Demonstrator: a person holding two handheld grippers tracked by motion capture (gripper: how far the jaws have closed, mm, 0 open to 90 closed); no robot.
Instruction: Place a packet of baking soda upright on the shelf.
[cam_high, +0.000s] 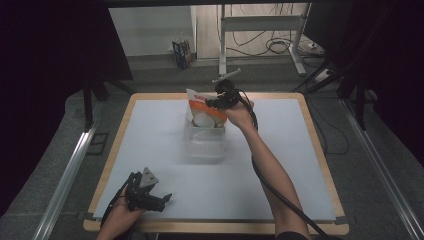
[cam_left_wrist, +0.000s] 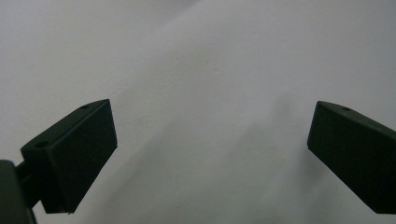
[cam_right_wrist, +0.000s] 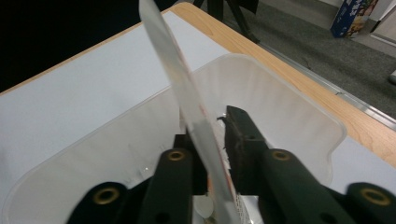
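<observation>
One packet (cam_high: 202, 112) clamped by right gripper (cam_high: 216, 104) over one clear tub (cam_high: 205, 142); left gripper (cam_high: 161, 199) wide, near desk (cam_high: 280, 165) front-left corner.

Packet (cam_high: 204, 111) stands in bin (cam_high: 206, 146) at table (cam_high: 290, 165) centre-far; right gripper (cam_high: 216, 103) over bin, left gripper (cam_high: 161, 200) near-left on table

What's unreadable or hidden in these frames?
- Packet print: too small in the high view; edge-on in the right gripper view.
- Packet's lower part: hidden by the right gripper in its own view.
- Clear tub interior: hazy in the high view.
- Left gripper body: cut off by the bottom edge of its own view.
</observation>
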